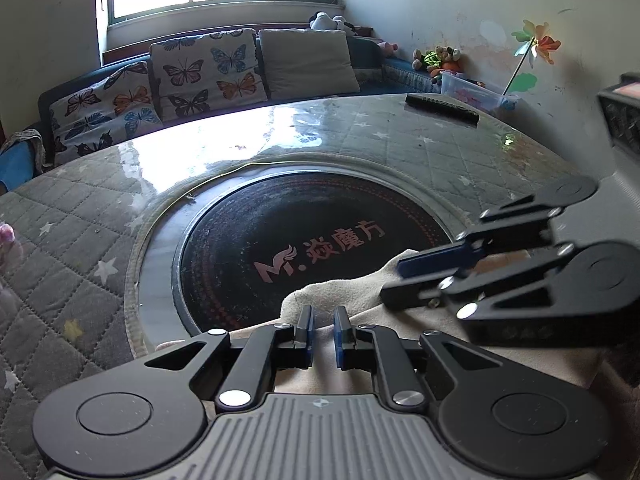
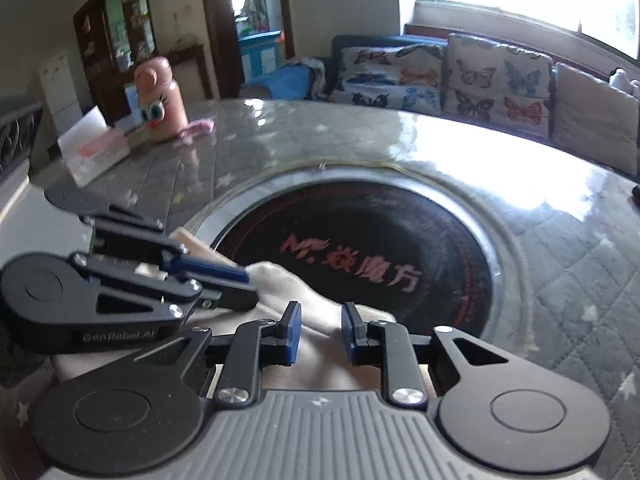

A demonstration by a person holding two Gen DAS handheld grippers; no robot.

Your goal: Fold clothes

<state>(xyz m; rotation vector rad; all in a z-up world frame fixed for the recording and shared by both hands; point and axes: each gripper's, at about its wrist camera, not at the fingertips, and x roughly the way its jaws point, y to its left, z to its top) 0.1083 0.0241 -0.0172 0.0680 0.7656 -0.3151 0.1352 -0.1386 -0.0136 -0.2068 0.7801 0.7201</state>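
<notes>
Folding seems barely begun: cream garment (image 1: 340, 292) is left bunched on the counter (image 1: 360, 136), perhaps ungrasped, jaws of both grippers parted.

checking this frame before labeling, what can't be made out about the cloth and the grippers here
- Beige cloth: its near part is hidden under the left gripper in the left wrist view, so garment type and fold state are unreadable.
- Right gripper: open over the cloth, but contact is hidden by its own body.
- Pink bottle: blurred in the right wrist view.
- Remote: too small for detail.
</notes>
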